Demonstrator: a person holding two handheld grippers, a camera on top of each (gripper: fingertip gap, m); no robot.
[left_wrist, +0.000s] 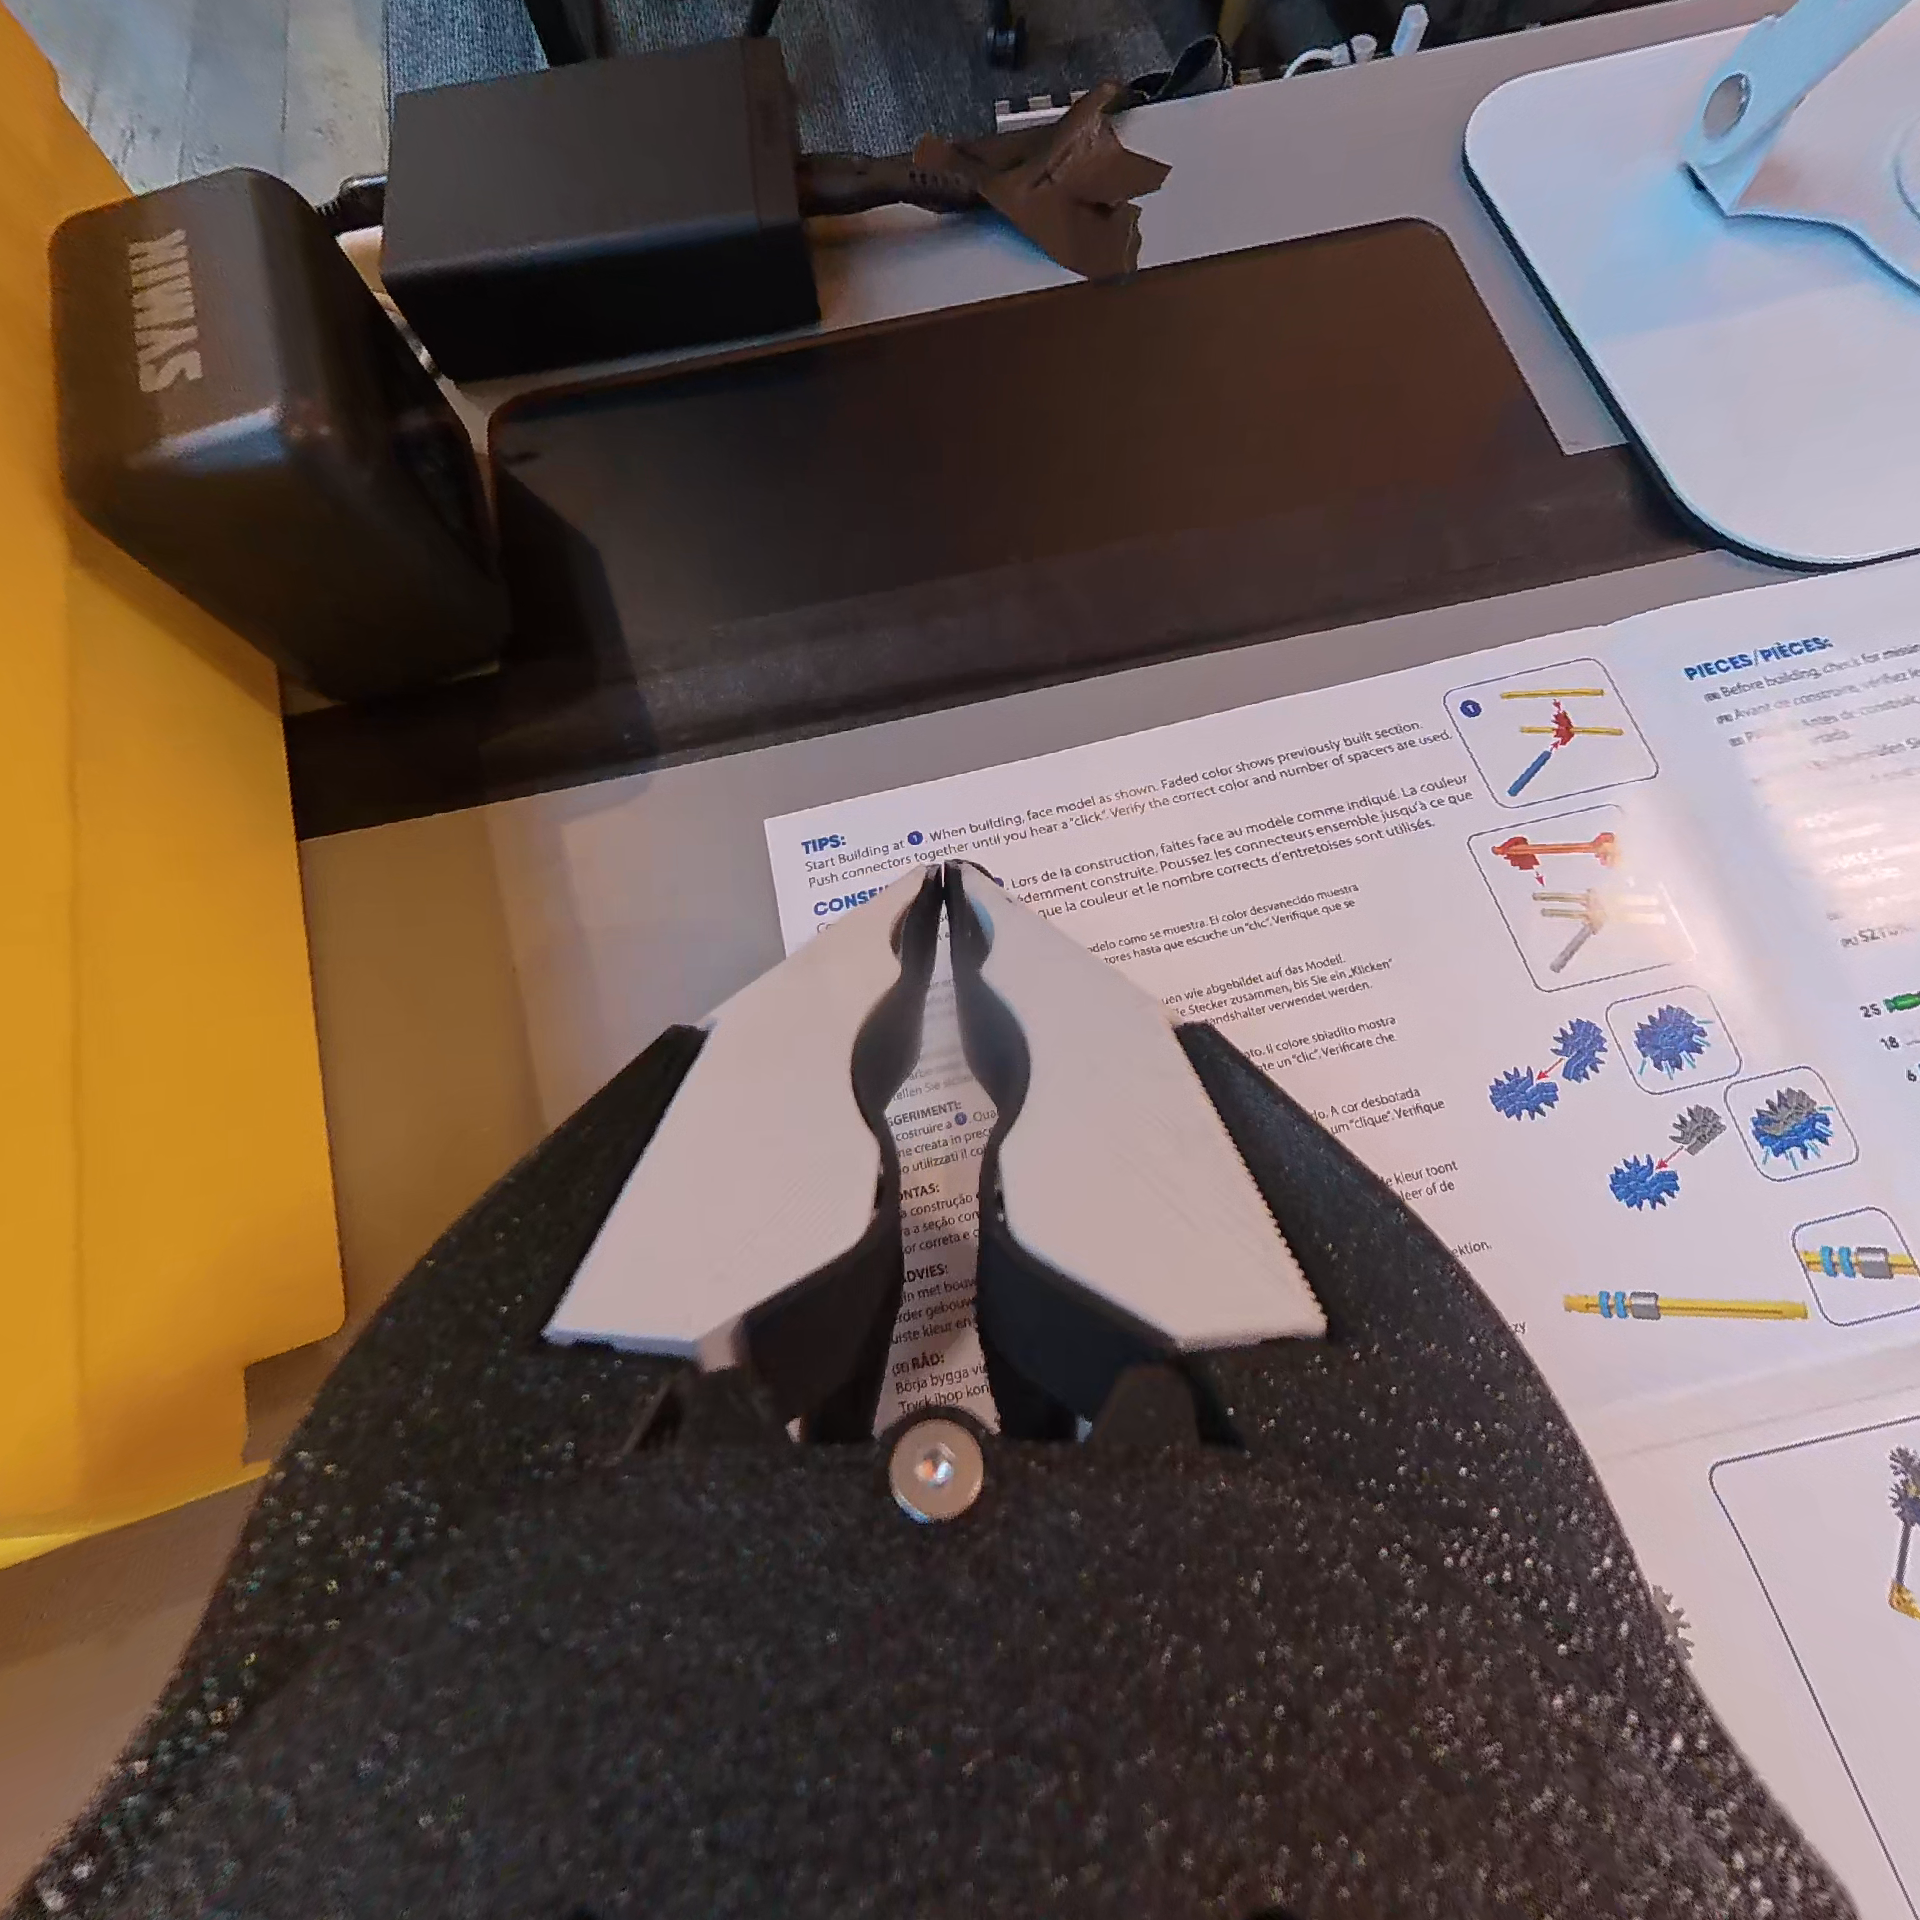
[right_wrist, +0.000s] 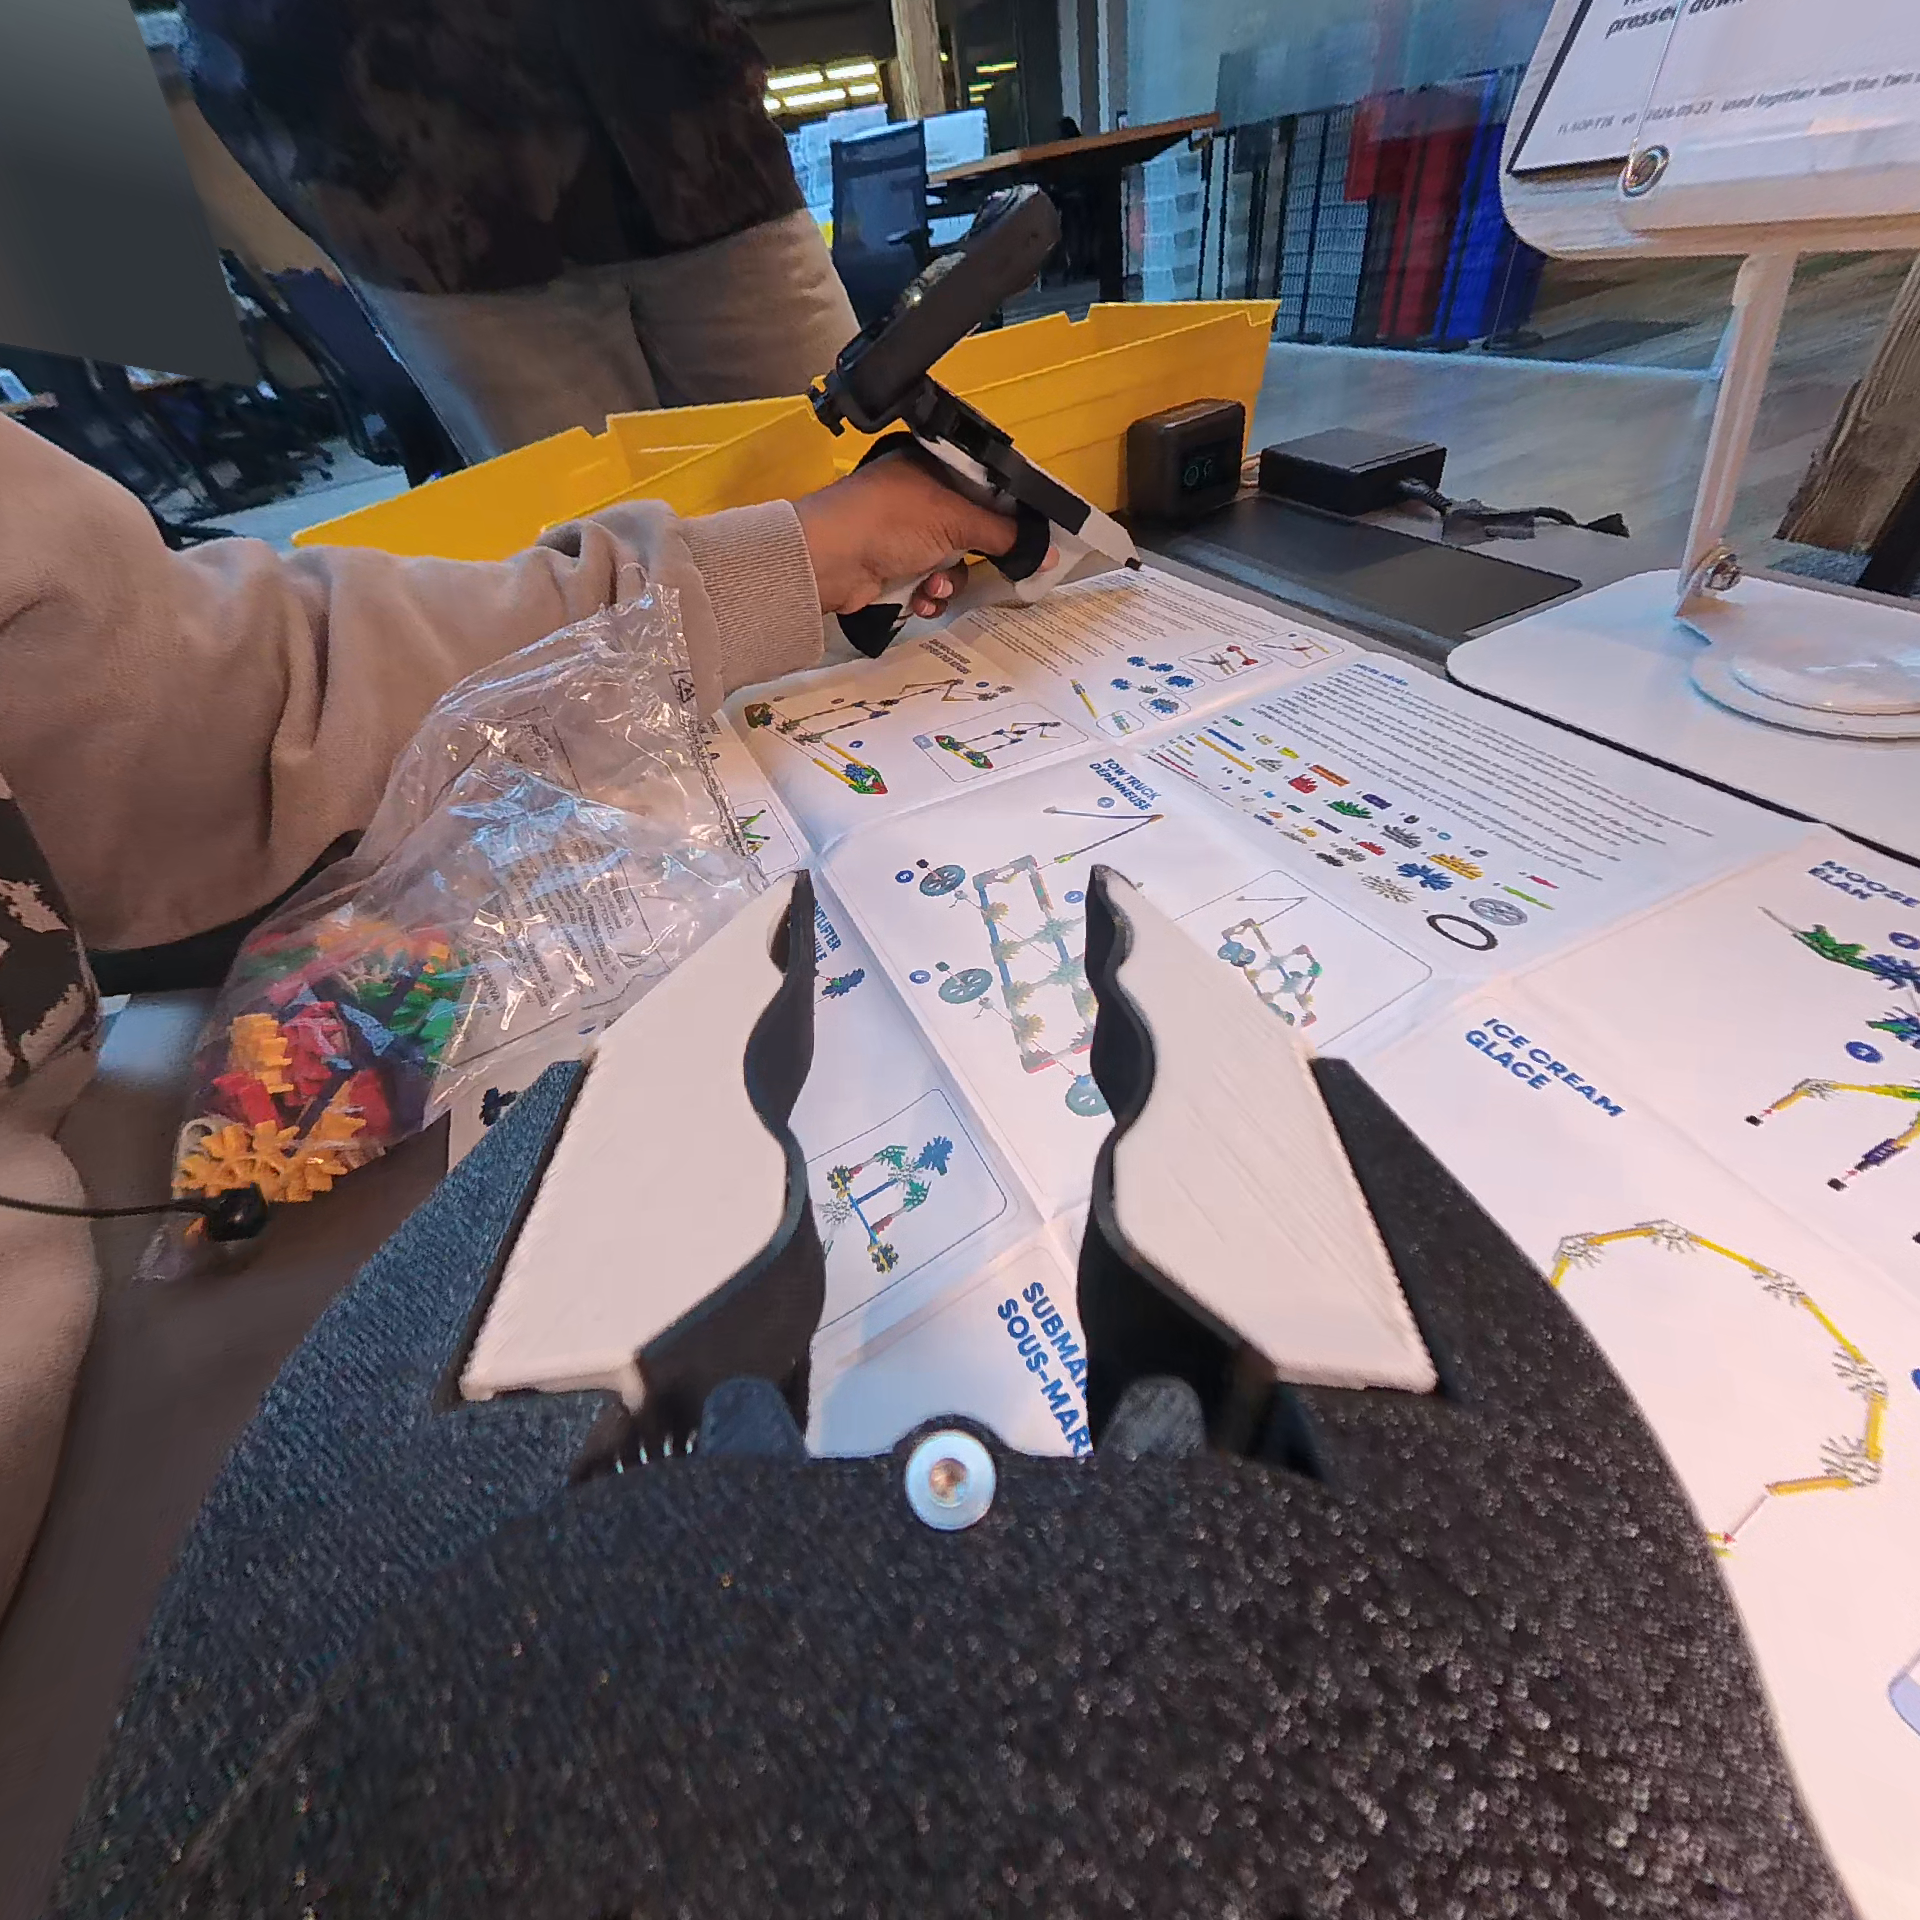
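A large white instruction sheet (right_wrist: 1299, 831) with coloured building diagrams lies unfolded on the table; it also shows in the left wrist view (left_wrist: 1299, 987). My left gripper (left_wrist: 945, 873) is shut, its tips together on the sheet near its far left corner; the sheet lies flat there. In the right wrist view the same gripper (right_wrist: 1127, 566) shows farther off, held by a hand in a beige sleeve. My right gripper (right_wrist: 945, 894) is open and empty, hovering over the middle of the sheet. A clear plastic bag (right_wrist: 447, 914) of small coloured building pieces lies to its left.
A yellow bin (right_wrist: 1091, 384) (left_wrist: 135, 935) stands beyond the sheet. A black pad (left_wrist: 1039, 499), two black boxes (left_wrist: 249, 416) (left_wrist: 592, 197) and a white stand base (left_wrist: 1714, 312) (right_wrist: 1662, 665) sit at the back. A person stands behind the table. The grippers' ends are close to 40 centimeters from one another.
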